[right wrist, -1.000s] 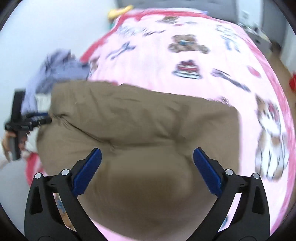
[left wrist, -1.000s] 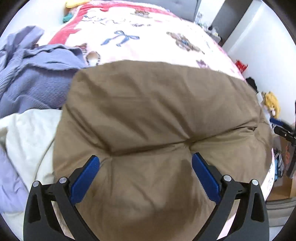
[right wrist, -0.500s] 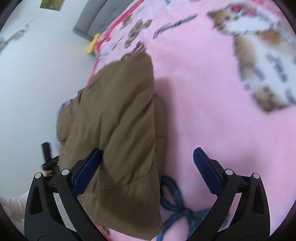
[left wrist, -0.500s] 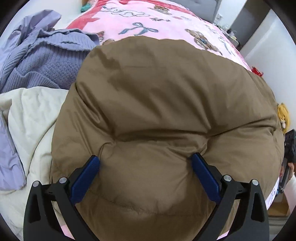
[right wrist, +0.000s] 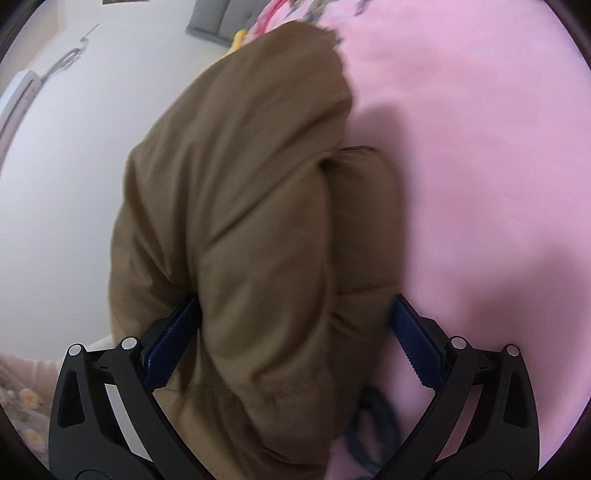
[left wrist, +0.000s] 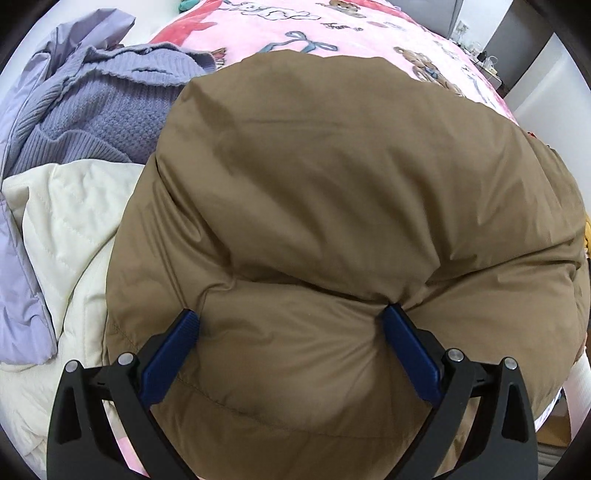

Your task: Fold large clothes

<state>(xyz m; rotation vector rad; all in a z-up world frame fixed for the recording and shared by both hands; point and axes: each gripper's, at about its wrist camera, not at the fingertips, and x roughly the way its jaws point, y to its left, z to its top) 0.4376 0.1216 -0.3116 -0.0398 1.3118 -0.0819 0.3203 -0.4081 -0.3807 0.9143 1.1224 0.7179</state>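
The left gripper (left wrist: pixel 288 325) has its jaws spread wide, and a puffy fold of the brown padded jacket (left wrist: pixel 332 192) bulges up between the two blue pads (left wrist: pixel 406 343); the right-hand pad presses into a crease of the fabric and the other touches the bulge's side, so the jaws straddle the cloth and do not pinch it flat. The right gripper (right wrist: pixel 295 314) is spread just as wide, and a thick, doubled roll of the same brown padded jacket (right wrist: pixel 236 206) fills most of the gap, one pad against its left flank and the other just beside its right edge; whether that second pad truly touches I cannot tell, as the view is blurred. There is one jacket, and it lies on the pink printed bedspread (left wrist: pixel 266 26), covering most of the near half of the bed in the left wrist view. Its left edge overlaps a cream quilted garment (left wrist: pixel 66 221), one of three other pieces heaped on that side: past the cream one lies a lilac knitted sweater (left wrist: pixel 99 118), and a smooth lilac garment (left wrist: pixel 22 288) wraps around the pile's outer edge. That side is crowded. In the right wrist view, the bedspread (right wrist: pixel 480 147) lies bare to the right of the roll, with a dark blue bow print (right wrist: pixel 373 432) close to the near pad. Farther off, the jacket's far edge gives way to open bedspread running to a grey headboard (right wrist: pixel 212 26) and a white wall (right wrist: pixel 55 166).
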